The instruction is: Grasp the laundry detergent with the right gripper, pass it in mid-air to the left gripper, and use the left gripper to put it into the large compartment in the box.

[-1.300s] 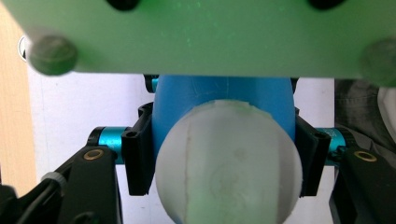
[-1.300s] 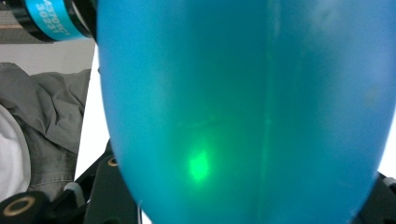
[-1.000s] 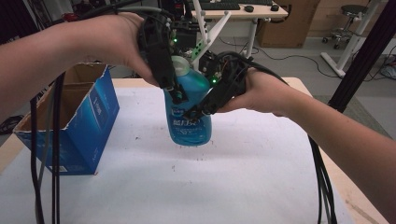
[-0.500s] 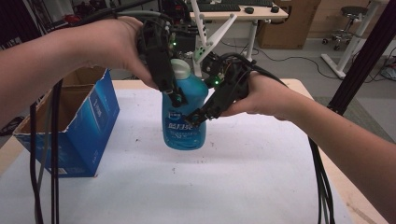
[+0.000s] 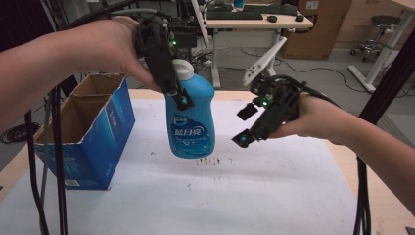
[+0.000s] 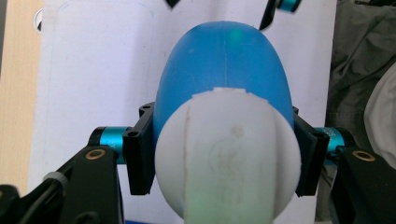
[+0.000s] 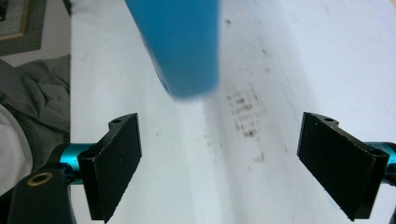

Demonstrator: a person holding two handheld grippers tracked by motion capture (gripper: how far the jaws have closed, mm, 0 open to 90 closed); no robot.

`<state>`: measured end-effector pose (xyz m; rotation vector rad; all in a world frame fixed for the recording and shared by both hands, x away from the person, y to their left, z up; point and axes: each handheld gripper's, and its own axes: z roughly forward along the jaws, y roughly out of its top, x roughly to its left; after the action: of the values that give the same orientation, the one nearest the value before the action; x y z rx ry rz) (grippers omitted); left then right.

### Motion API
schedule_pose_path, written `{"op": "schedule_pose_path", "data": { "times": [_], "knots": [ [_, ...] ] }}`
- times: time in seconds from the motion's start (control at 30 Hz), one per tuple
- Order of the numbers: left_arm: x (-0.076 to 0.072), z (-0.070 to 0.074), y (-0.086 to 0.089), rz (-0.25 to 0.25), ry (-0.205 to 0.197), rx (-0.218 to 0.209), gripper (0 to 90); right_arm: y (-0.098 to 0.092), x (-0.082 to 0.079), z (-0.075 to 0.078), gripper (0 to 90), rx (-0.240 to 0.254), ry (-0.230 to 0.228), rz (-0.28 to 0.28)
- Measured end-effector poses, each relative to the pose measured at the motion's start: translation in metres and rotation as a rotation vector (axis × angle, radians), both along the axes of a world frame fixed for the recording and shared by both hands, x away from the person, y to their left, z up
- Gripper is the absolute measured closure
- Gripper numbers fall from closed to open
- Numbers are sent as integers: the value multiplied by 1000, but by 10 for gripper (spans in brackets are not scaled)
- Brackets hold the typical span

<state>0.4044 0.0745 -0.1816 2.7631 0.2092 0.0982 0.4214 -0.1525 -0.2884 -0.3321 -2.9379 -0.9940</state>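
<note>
- High view: my left gripper [image 5: 180, 95] pinches the blue bottle [image 5: 191, 117] just under its white cap [image 5: 183, 70], so it hangs clear above the table [image 5: 274, 196].
- My right gripper [image 5: 244, 125] has just been spreading its jaws, nothing between them, bottle just beside.
- Open box [image 5: 83, 132] waits beyond the left gripper, likely the destination.
- Desks and cables behind.

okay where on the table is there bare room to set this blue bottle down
The white tabletop is bare in front of and right of the cardboard box, below the blue bottle held by the left gripper. The left edge is crowded by the box and cables; the open right gripper hovers mid-right.
</note>
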Motion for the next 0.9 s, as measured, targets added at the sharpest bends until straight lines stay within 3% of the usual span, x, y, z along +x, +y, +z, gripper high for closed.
{"op": "schedule_pose_path", "data": {
  "times": [0.3,0.57,0.9],
  "knots": [
    [-2,18,38,114,-20,-54,381,-38,5,-6,131,-78,-10,-83],
    [-5,40,75,237,-48,-96,382,-58,5,-10,131,-149,-32,-115],
    [-9,61,120,431,-87,-127,382,-84,11,-5,131,-158,-34,-180]
  ]
}}
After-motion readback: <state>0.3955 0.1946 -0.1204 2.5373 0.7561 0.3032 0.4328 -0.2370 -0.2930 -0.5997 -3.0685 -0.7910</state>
